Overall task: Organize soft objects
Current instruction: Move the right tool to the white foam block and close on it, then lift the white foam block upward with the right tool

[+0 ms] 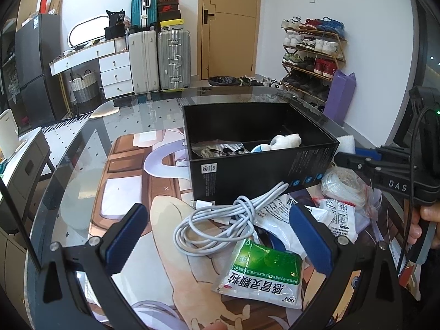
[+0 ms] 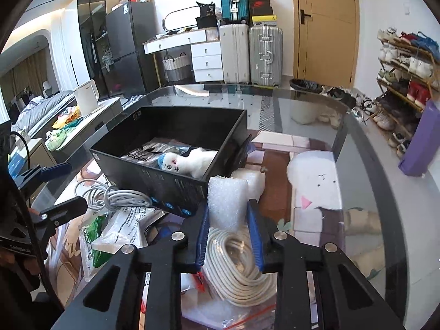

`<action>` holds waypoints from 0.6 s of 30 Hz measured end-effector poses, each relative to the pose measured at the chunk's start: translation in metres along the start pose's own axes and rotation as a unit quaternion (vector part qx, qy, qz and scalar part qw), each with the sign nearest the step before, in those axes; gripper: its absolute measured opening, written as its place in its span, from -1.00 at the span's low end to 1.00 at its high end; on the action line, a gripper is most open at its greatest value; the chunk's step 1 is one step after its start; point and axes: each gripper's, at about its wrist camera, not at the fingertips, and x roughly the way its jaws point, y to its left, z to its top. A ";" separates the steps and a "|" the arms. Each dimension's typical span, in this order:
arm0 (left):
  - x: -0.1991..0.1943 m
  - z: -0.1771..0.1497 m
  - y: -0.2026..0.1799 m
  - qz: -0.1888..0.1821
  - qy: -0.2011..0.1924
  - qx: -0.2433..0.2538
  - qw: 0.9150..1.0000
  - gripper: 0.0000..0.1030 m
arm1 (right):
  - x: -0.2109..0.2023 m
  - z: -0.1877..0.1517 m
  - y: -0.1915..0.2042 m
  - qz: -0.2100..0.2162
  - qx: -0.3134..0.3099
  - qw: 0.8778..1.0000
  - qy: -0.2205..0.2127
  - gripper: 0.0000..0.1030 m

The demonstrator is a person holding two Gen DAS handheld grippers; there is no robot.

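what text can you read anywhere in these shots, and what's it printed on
"DAS": side of the black right gripper, in the left wrist view.
"999" and "感冒灵颗粒", upside down: green and white medicine sachet.
"adidas", upside down: clear plastic bag in the black cardboard box.
Fine print on the box's side and on the white instruction packet: too small to read.

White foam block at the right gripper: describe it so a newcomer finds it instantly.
Start at the black box on the glass table. Just off the box's near right corner stands the white foam block, upright, clamped between the blue pads of the right gripper. Unlike the cream cable coil below it, it is a solid, pebbly-textured chunk.
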 end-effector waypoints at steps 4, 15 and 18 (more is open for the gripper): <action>0.000 0.000 0.000 -0.002 0.002 0.000 1.000 1.00 | -0.009 0.002 -0.005 -0.008 0.004 1.000 -0.014 -0.49; 0.005 -0.004 -0.005 -0.013 0.018 0.010 1.000 1.00 | -0.056 0.015 -0.007 -0.006 0.000 0.995 -0.097 -0.49; 0.007 -0.006 -0.009 -0.017 0.025 0.017 0.999 1.00 | -0.065 0.017 0.000 0.005 -0.010 0.993 -0.114 -0.49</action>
